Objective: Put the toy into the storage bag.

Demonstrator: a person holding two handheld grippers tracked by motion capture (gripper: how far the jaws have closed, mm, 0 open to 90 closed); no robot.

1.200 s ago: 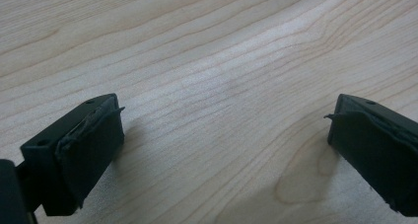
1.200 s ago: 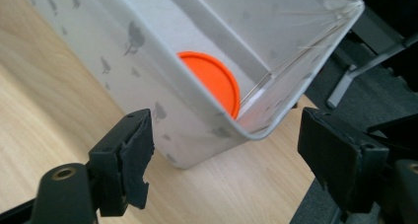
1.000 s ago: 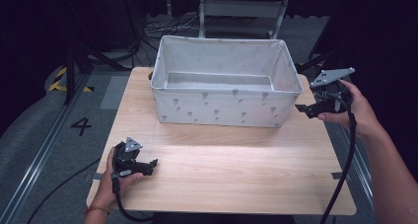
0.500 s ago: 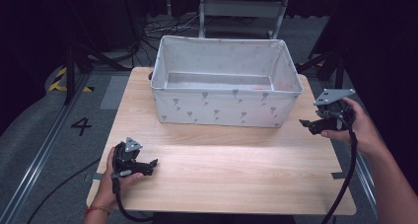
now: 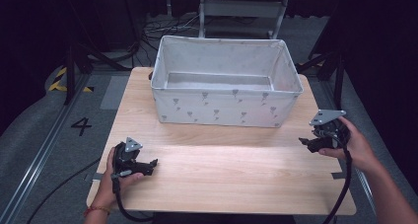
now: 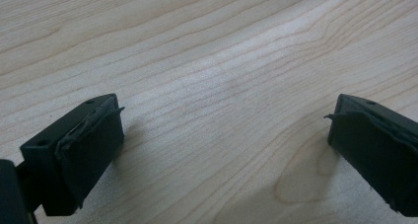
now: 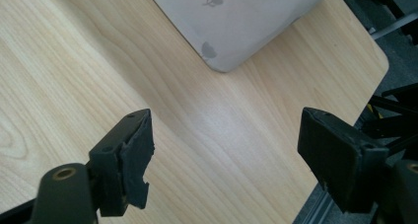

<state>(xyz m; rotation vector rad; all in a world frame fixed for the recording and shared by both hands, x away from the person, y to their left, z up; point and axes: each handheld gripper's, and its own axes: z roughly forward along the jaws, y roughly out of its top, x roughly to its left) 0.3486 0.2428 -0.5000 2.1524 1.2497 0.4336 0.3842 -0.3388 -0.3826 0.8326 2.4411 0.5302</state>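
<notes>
A white fabric bin [image 5: 224, 105] with a small grey print stands open-topped at the back of the wooden table [image 5: 226, 169]; its inside looks bare. My left gripper [image 5: 150, 166] rests on the table's front left, held by a hand, open. In the left gripper view its jaws stand wide apart over bare wood [image 6: 217, 91] with nothing between them. My right gripper [image 5: 304, 142] hovers by the right edge, just in front of the bin's right front corner [image 7: 222, 61], open too. Its jaws are spread with only tabletop between them.
A metal chair frame [image 5: 241, 9] and cables lie on the floor behind the table. A floor mark reading 4 [image 5: 81, 126] and a rail [image 5: 39, 155] are at the left. The table's right edge [image 7: 345, 76] drops to dark floor.
The right gripper has come down and toward the front, from beside the bin's right wall to low by the right table edge. The left gripper has stayed put.
</notes>
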